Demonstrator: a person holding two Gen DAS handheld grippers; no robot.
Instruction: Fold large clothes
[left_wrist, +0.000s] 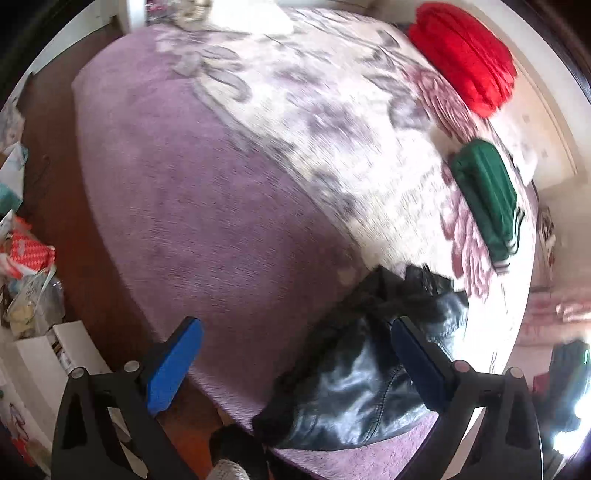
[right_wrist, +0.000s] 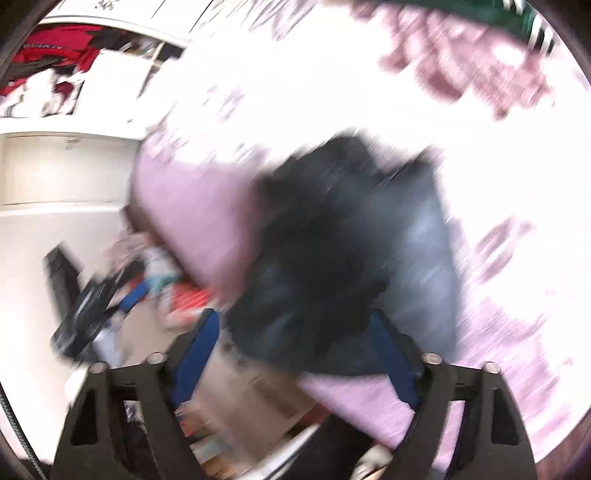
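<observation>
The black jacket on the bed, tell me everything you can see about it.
The black jacket looks like shiny leather with a dark furry trim along its upper edge. It lies crumpled, not folded, at the near edge of the purple bed cover, with a seam showing on its glossy side. The left tool is open in front of it; whether its right finger touches the jacket is unclear. The right-wrist view is blurred.

A home bedroom — a bed with a purple floral blanket, folded clothes along its far edge, clutter on the floor.
</observation>
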